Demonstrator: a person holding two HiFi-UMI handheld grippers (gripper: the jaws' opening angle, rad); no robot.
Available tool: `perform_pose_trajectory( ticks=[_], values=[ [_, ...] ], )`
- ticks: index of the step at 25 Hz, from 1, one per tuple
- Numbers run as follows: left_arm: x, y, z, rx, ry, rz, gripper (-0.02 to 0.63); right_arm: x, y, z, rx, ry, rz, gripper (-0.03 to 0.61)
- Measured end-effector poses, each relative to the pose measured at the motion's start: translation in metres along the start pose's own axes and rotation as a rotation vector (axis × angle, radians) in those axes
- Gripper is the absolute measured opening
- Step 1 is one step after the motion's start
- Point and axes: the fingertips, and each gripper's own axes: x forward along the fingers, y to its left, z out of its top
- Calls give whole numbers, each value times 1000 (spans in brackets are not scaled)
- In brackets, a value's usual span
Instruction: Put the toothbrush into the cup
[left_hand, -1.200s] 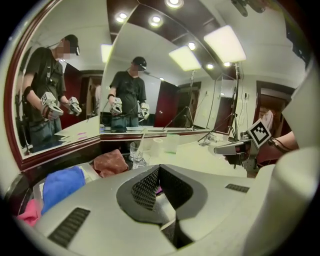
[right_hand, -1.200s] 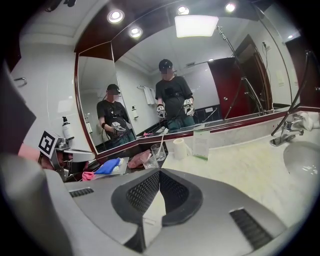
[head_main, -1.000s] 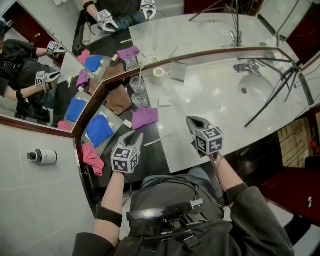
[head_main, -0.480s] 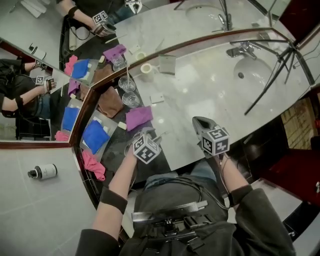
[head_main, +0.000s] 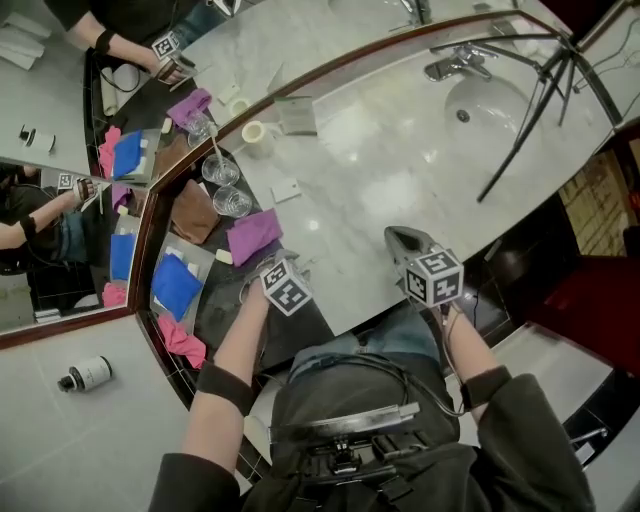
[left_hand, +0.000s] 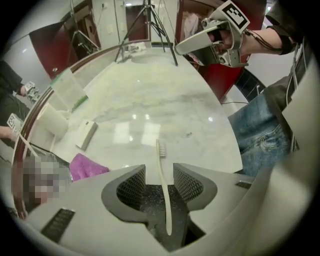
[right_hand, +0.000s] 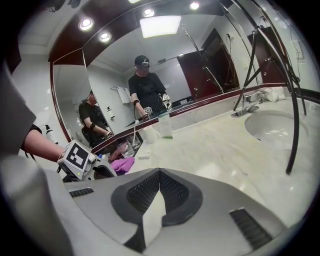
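A cream toothbrush (left_hand: 163, 190) lies flat at the marble counter's near edge, bristles pointing away. My left gripper (left_hand: 159, 168) points steeply down over it. Its jaws have just been opening and stand open, with the handle between them and untouched by the pads. In the head view the left gripper (head_main: 273, 268) covers most of the brush. Two clear glass cups (head_main: 232, 202) stand by the mirror, and the farther one (head_main: 219, 170) holds a thin stick. My right gripper (head_main: 400, 240) hovers over the counter's near edge, shut and empty; its pads meet (right_hand: 160, 172).
A purple cloth (head_main: 253, 235) lies just beyond the left gripper, with a brown cloth (head_main: 193, 212), a blue cloth (head_main: 176, 285) and a pink cloth (head_main: 183, 340) further left. A small white box (head_main: 286, 189) sits mid-counter. Sink (head_main: 480, 105), faucet (head_main: 455, 62) and black tripod legs (head_main: 530, 120) fill the right.
My left gripper has come down toward the counter, rolled, and now straddles the toothbrush. The right gripper has shifted slightly and stays shut. The head view has drifted.
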Motion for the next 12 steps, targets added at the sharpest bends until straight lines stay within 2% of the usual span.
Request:
perform_pose_trajectory(
  ticks=[4, 8, 10, 11, 12],
  values=[
    [10, -1, 3, 52, 47, -12, 172, -4, -12, -7, 23, 5, -15, 20],
    [21, -2, -2, 51, 96, -28, 152, -4, -18, -6, 33, 2, -22, 20],
    [26, 1, -4, 37, 106, -14, 100, -3, -22, -7, 34, 2, -27, 20],
    [27, 3, -4, 26, 106, -5, 41, -3, -23, -9, 35, 4, -29, 20],
    [28, 4, -4, 16, 104, 0, 26, -3, -24, -10, 35, 6, -30, 20]
  ],
)
